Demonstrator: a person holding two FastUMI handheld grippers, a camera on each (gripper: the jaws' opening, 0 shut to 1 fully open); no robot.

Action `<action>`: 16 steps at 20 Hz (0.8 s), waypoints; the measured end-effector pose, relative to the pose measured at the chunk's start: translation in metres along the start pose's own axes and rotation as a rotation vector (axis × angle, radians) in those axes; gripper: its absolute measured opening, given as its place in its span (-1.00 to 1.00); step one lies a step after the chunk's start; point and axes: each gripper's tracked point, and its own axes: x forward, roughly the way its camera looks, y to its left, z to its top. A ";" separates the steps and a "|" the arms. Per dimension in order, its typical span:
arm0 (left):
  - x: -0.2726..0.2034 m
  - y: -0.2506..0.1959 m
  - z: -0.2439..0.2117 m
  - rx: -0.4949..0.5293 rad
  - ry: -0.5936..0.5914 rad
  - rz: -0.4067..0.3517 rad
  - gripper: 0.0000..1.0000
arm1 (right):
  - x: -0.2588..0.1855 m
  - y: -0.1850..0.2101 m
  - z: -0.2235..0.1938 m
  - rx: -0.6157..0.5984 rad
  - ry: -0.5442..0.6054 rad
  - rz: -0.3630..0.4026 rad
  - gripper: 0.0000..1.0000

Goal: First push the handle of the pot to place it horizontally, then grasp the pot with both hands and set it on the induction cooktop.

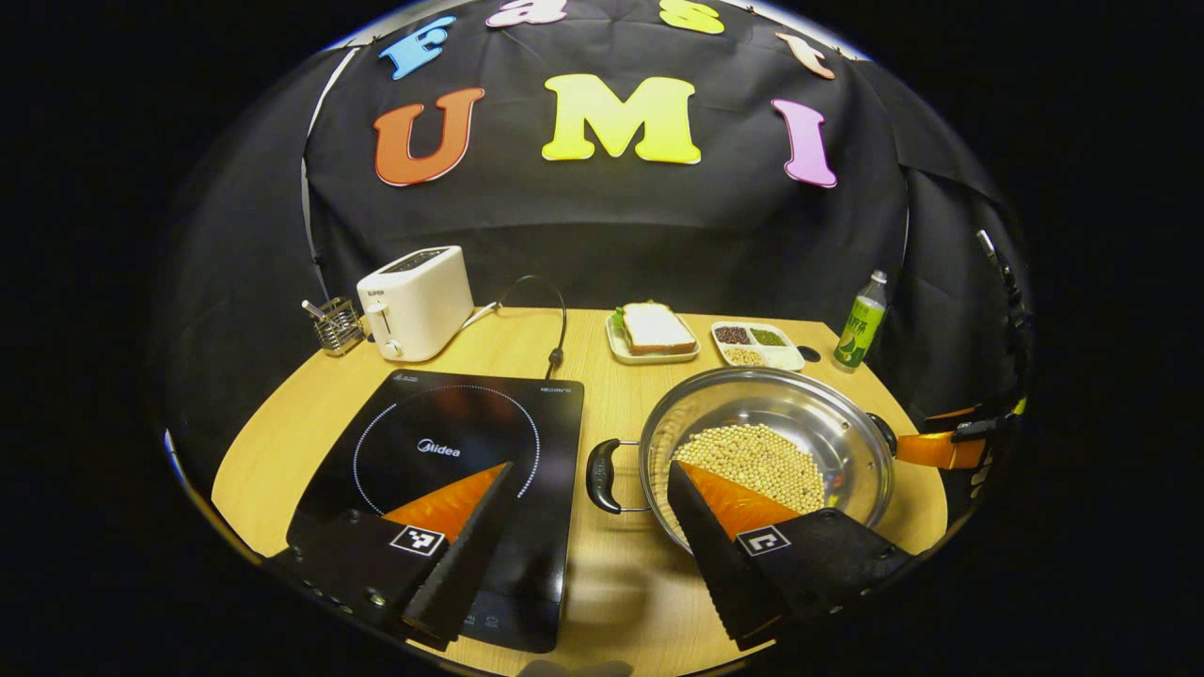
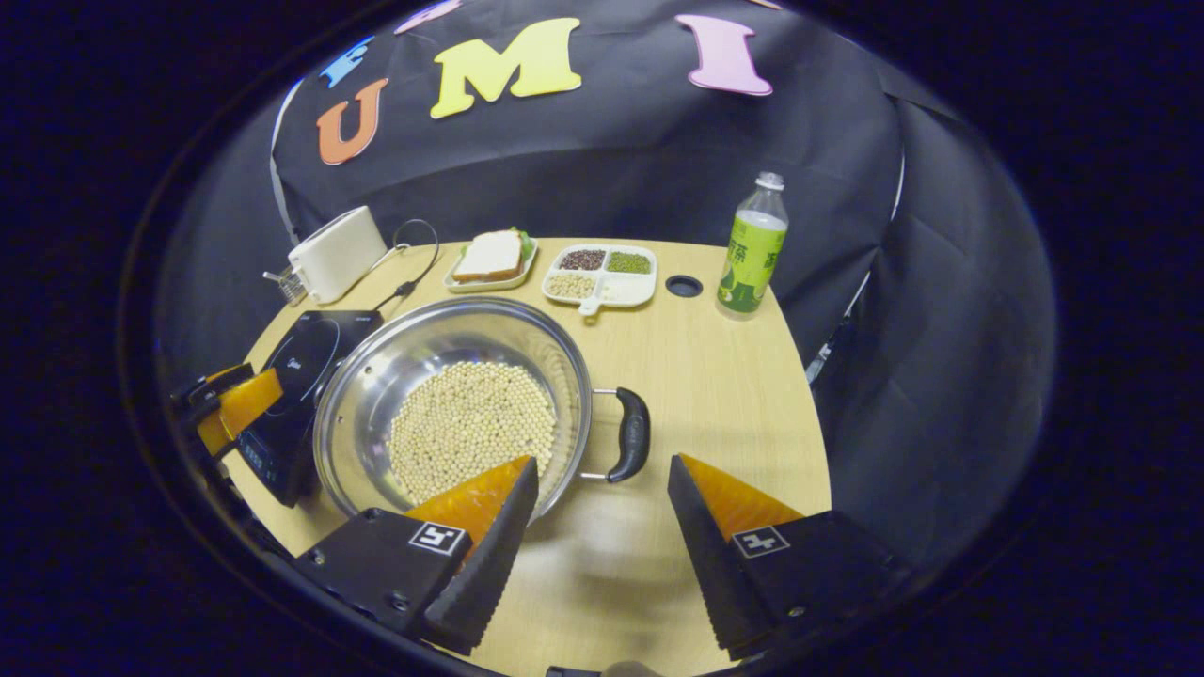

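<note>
The left gripper (image 1: 591, 489) hangs above the near edge of the table (image 1: 602, 583), looking across it, one finger over the induction cooktop (image 1: 451, 442) at lower left and the other over the pot (image 1: 767, 451) at lower right. The right gripper (image 2: 602, 489) hovers likewise at the bottom of the right gripper view, its left finger above the pot's (image 2: 451, 404) near rim, its right finger above bare table (image 2: 734, 395).

The steel pot, holding pale beans, sits on the table just right of the cooktop (image 2: 301, 395), apart from it. Its left loop handle (image 1: 602, 475) points toward the cooktop; the right loop handle (image 2: 630, 434) lies between the right gripper's fingers but farther off.

Along the back stand a toaster (image 1: 419, 301), a utensil rack (image 1: 337, 324), a sandwich tray (image 1: 654, 334), a divided dish of grains (image 1: 757, 345) and a green bottle (image 1: 861, 324). A black cord (image 1: 555, 320) loops behind the cooktop.

Both grippers are spread wide, gripping nothing and touching nothing.
</note>
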 end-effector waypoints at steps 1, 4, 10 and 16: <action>0.007 -0.002 -0.002 -0.001 0.009 0.002 0.93 | 0.007 0.002 0.006 -0.006 0.001 0.010 0.82; 0.033 -0.010 -0.008 0.014 0.044 0.014 0.93 | 0.029 0.005 0.008 -0.025 0.033 0.026 0.72; 0.065 -0.018 -0.033 0.017 0.135 0.013 0.94 | 0.050 0.003 0.006 -0.048 0.072 0.017 0.72; 0.083 -0.031 -0.032 0.023 0.141 -0.006 0.95 | 0.062 0.003 0.002 -0.053 0.109 0.019 0.75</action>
